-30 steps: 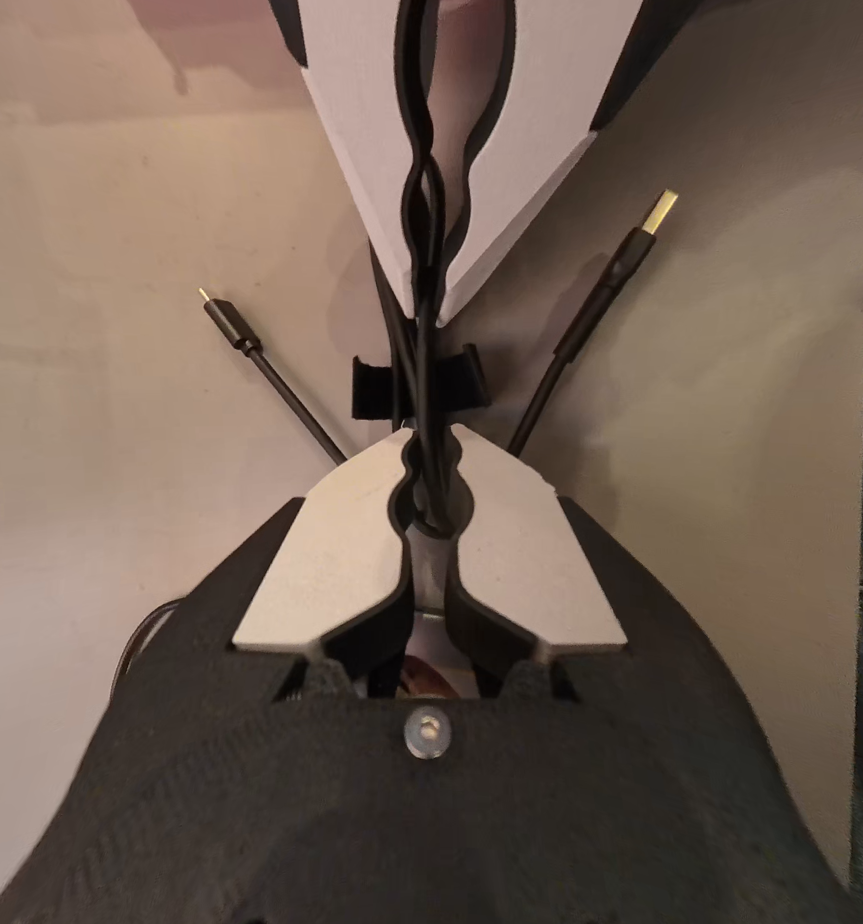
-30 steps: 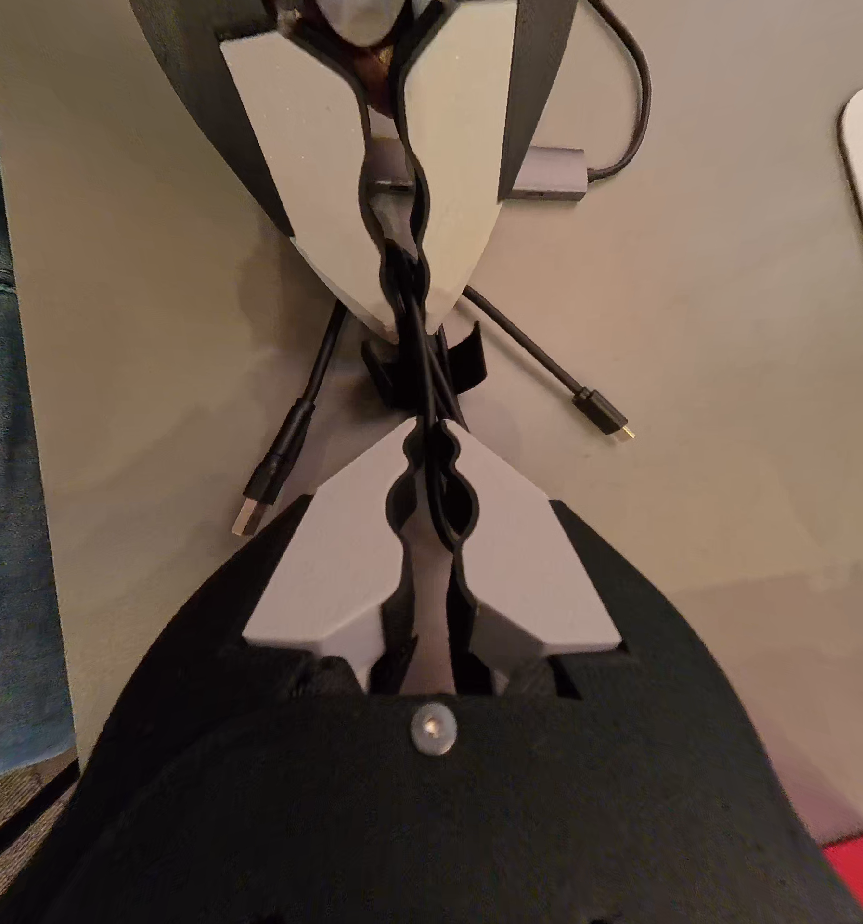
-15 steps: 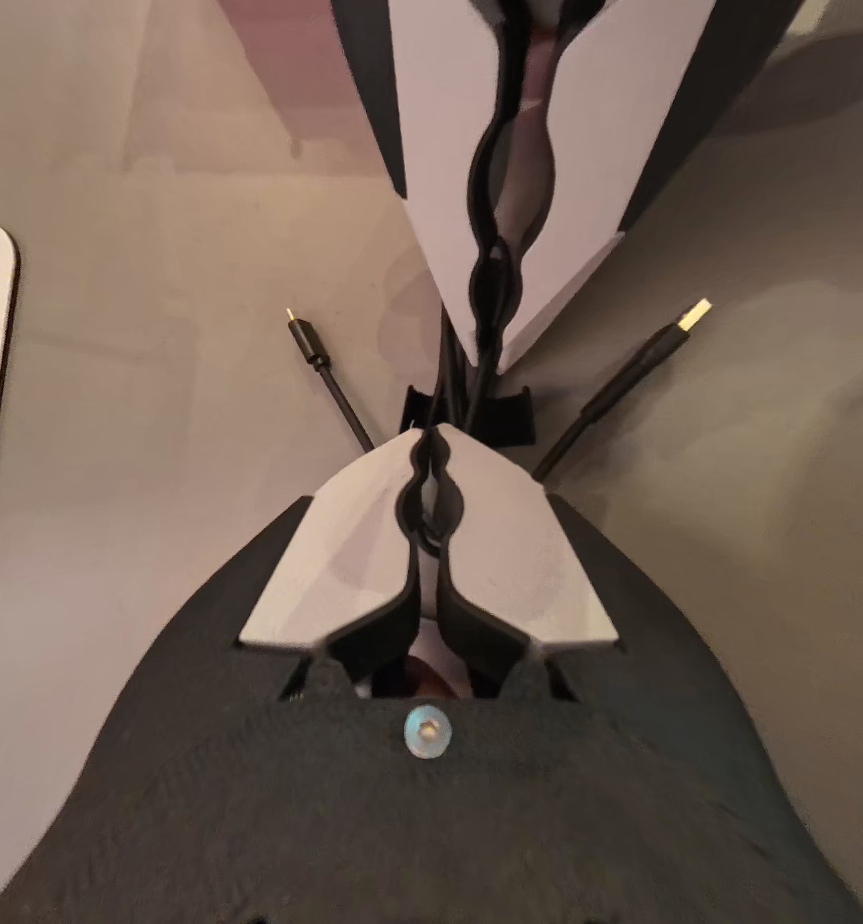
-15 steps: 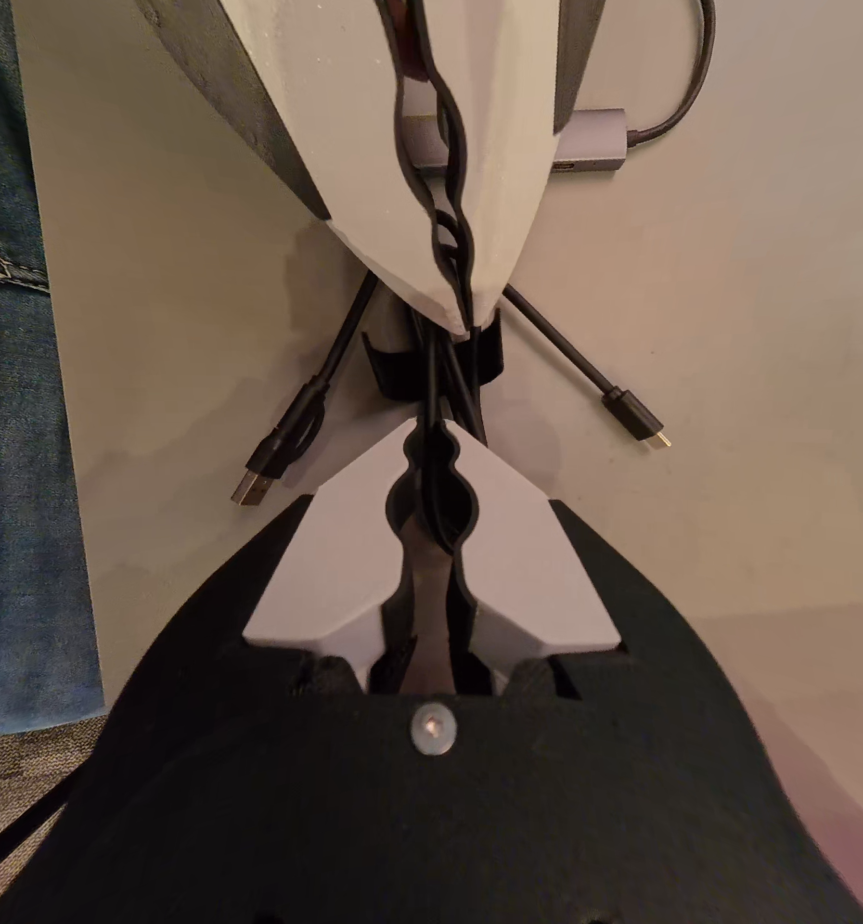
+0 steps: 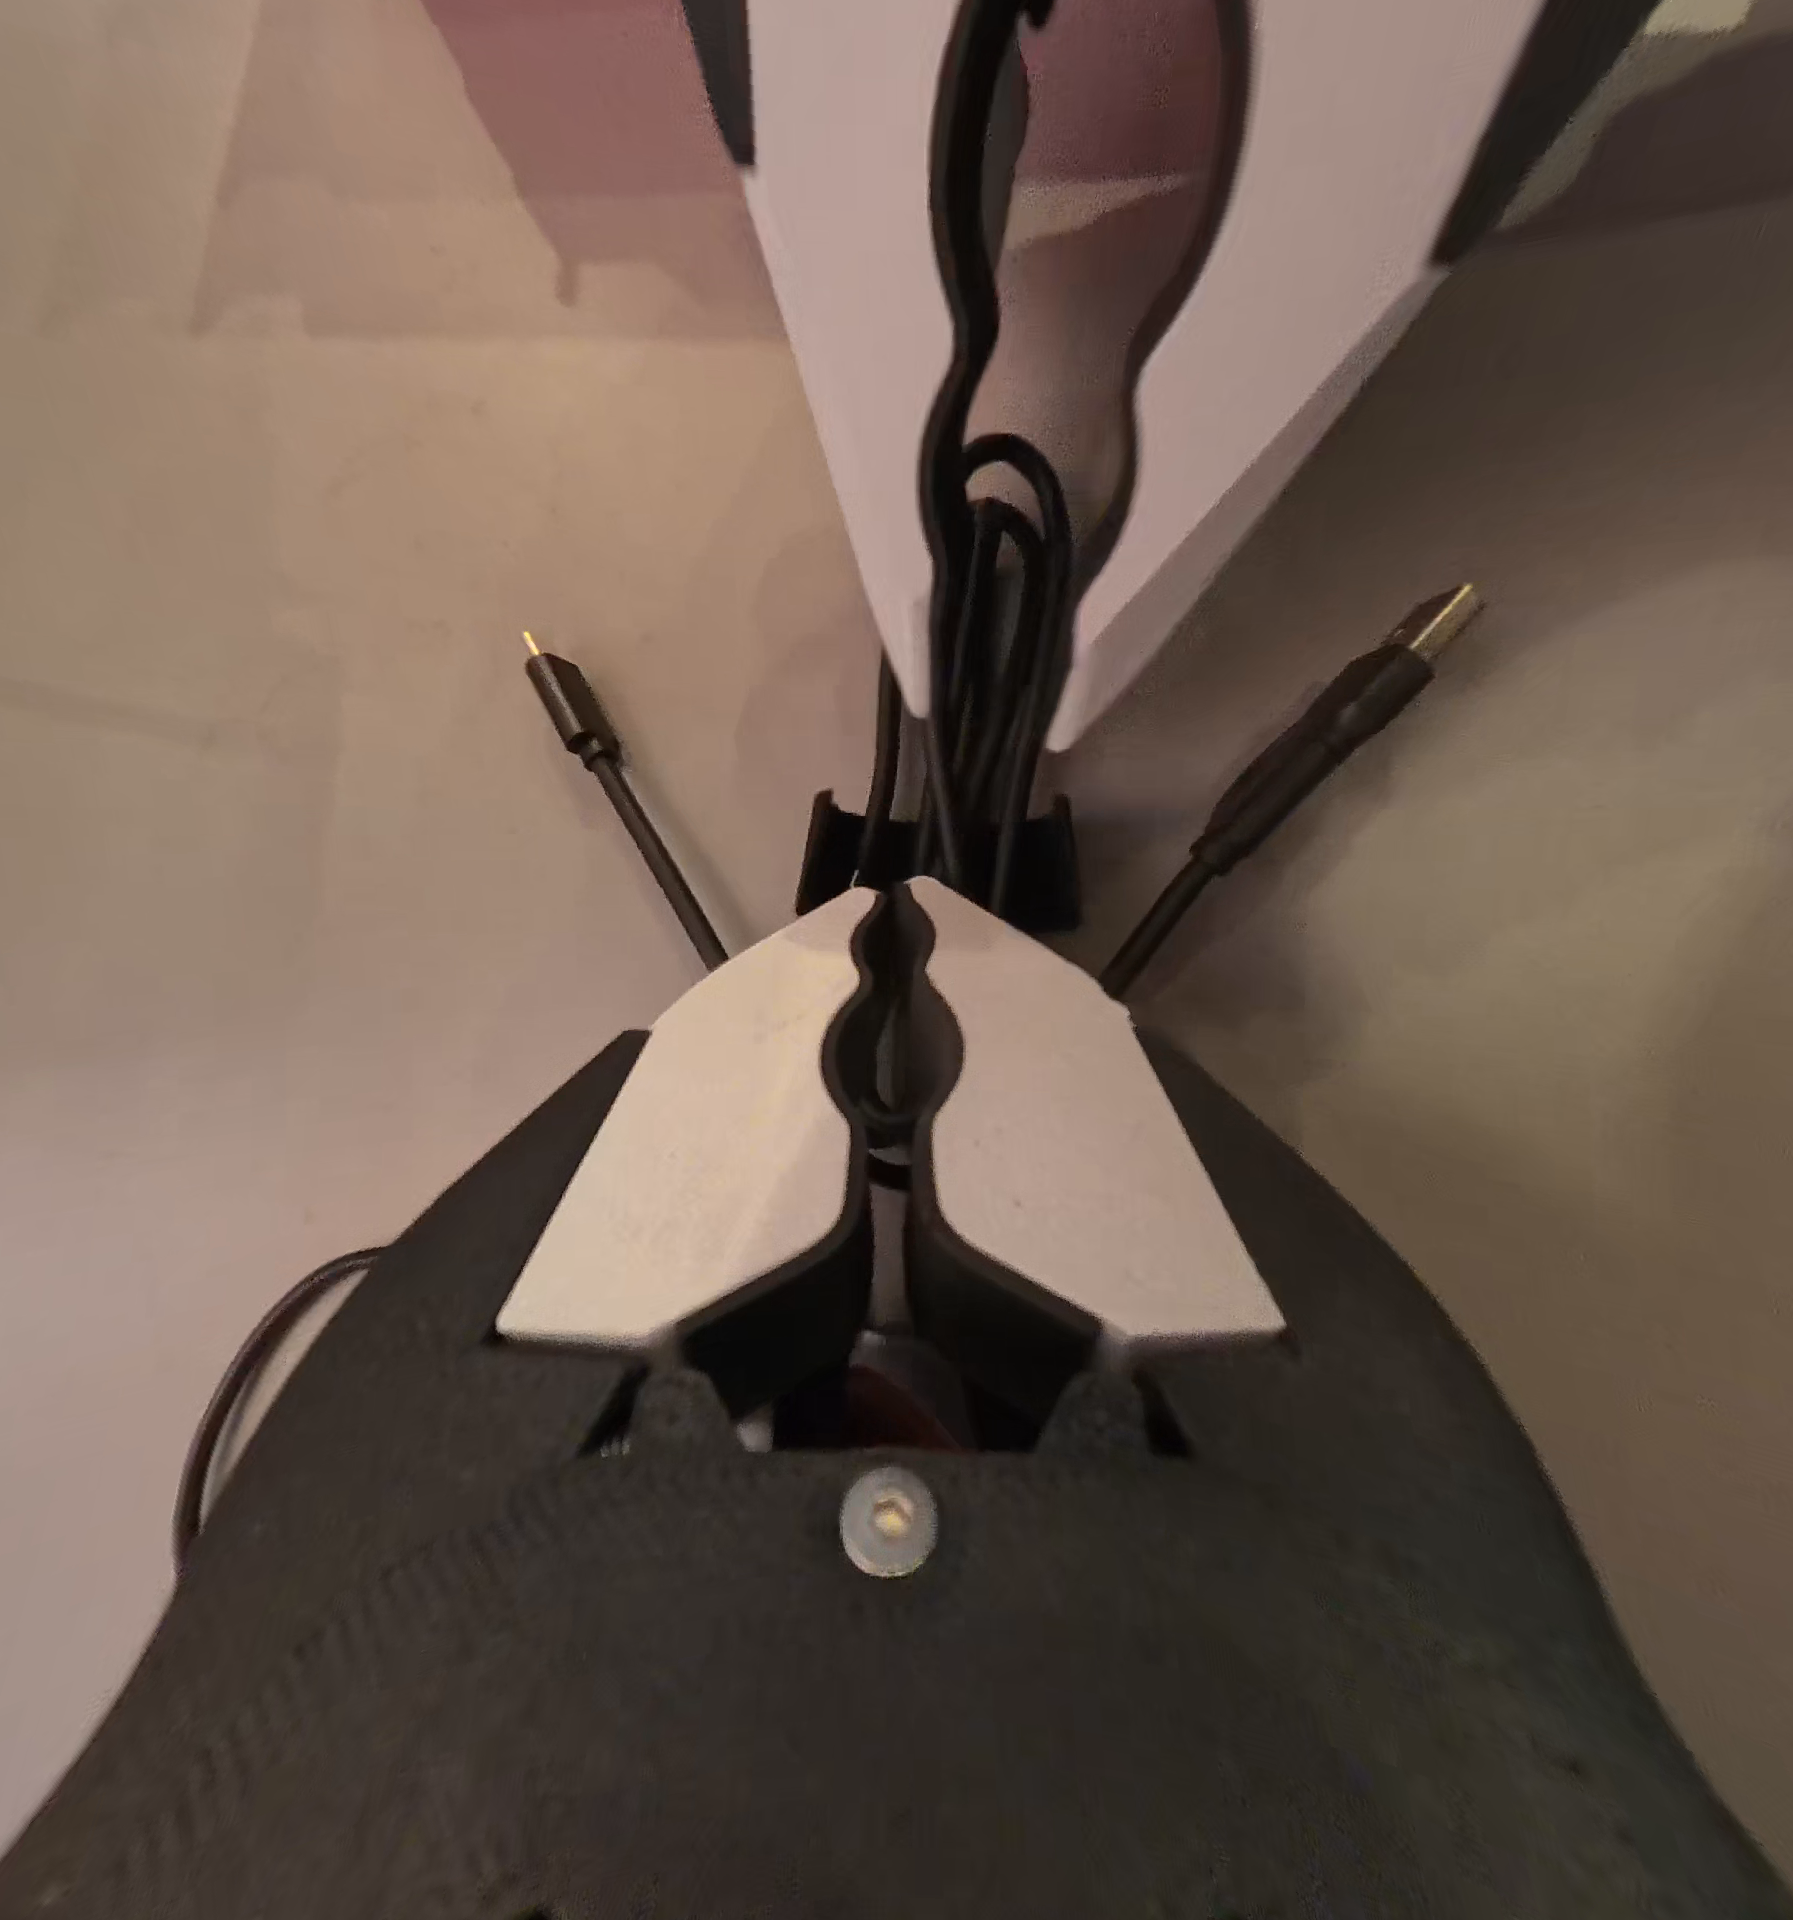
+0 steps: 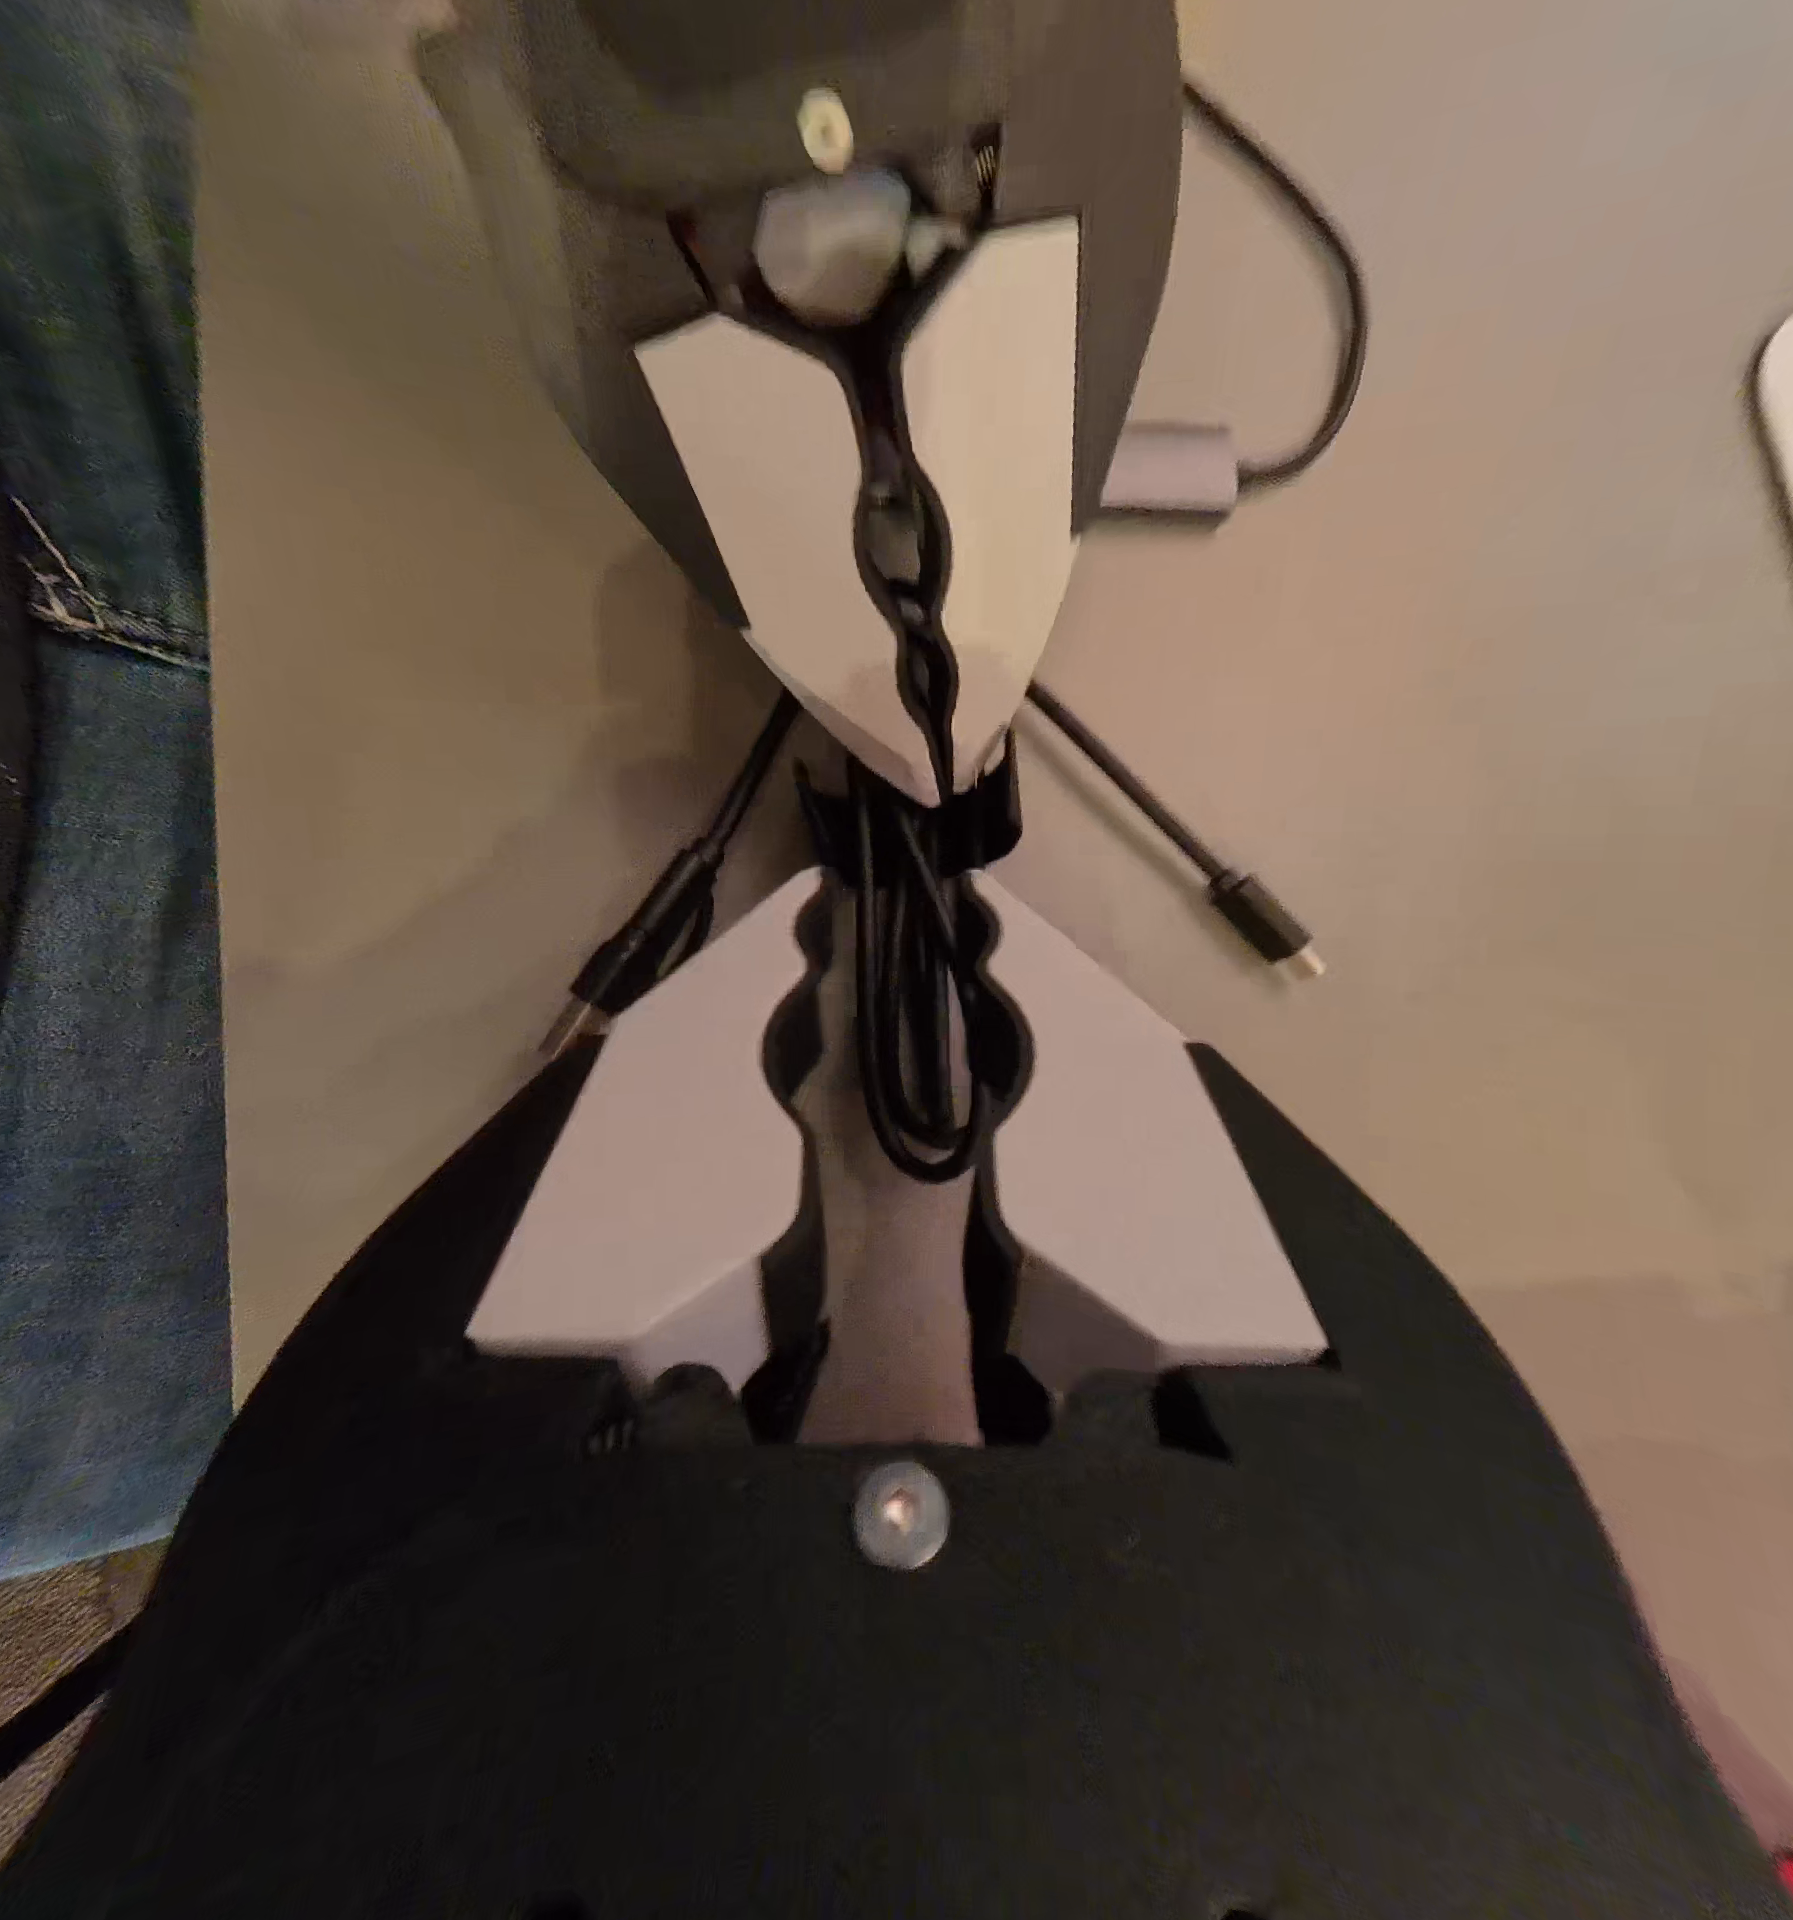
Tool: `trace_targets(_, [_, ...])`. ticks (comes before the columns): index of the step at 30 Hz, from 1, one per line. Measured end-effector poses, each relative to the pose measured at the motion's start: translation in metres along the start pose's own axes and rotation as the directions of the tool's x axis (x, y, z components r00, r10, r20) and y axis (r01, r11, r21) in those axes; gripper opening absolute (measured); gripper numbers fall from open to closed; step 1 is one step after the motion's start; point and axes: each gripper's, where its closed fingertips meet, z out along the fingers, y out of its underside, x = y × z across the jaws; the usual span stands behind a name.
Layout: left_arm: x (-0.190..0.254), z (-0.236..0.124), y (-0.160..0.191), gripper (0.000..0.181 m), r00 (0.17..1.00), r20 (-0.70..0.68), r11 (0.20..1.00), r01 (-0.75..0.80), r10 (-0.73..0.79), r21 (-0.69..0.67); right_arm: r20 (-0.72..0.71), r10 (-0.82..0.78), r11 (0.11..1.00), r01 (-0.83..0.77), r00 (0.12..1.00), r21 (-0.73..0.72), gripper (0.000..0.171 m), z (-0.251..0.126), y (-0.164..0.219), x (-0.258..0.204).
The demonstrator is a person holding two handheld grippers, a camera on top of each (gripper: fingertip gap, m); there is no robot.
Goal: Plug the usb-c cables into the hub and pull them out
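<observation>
Left gripper (image 5: 897,894): I have it clenched on one end of the coiled cable bundle (image 6: 918,997).
Right gripper (image 6: 897,894): loosened, jaws parted around the bundle's looped end, not pinching it.
Strap (image 6: 985,821): black, wrapped round the bundle between my two grippers.
USB-C plug (image 6: 1261,920): free on the tabletop (image 6: 1443,935), angled out to my right gripper's right.
Hub (image 6: 1172,473): grey, beyond the left gripper, mostly hidden.
Key relation: the plug's long axis points away from the hub; my right gripper is nearer it, I judge.
</observation>
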Motion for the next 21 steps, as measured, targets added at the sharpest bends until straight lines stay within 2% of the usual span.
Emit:
trace_targets(4, [0.0,0.0,0.0,0.0,1.0,-0.011,1.0,0.021,-0.021,0.013,-0.002,-0.055,0.998,0.055,0.998,0.012,0.057,0.004,-0.007,-0.003])
trace_targets(5, [0.0,0.0,0.0,0.0,1.0,-0.01,1.0,0.021,-0.021,0.013,-0.006,-0.059,0.998,0.059,0.998,0.007,0.058,0.008,-0.006,-0.002])
trace_targets(7, [0.0,0.0,0.0,0.0,1.0,-0.006,1.0,0.018,-0.018,0.013,-0.013,-0.071,0.997,0.071,0.997,0.014,0.055,0.016,-0.007,-0.001])
trace_targets(9, [0.0,0.0,0.0,0.0,1.0,-0.009,0.999,0.029,-0.029,0.021,-0.045,-0.08,0.997,0.08,0.996,0.005,0.043,0.024,-0.006,0.004])
trace_targets(12, [0.001,0.0,0.0,0.0,0.999,-0.014,0.998,0.048,-0.047,0.039,-0.038,-0.029,0.999,0.03,0.999,0.036,0.034,0.029,-0.007,0.006])
trace_targets(21, [0.001,0.0,0.0,0.0,0.997,-0.024,0.996,0.068,-0.067,0.059,0.062,0.087,0.985,-0.095,0.994,0.147,0.021,0.026,-0.008,0.004])
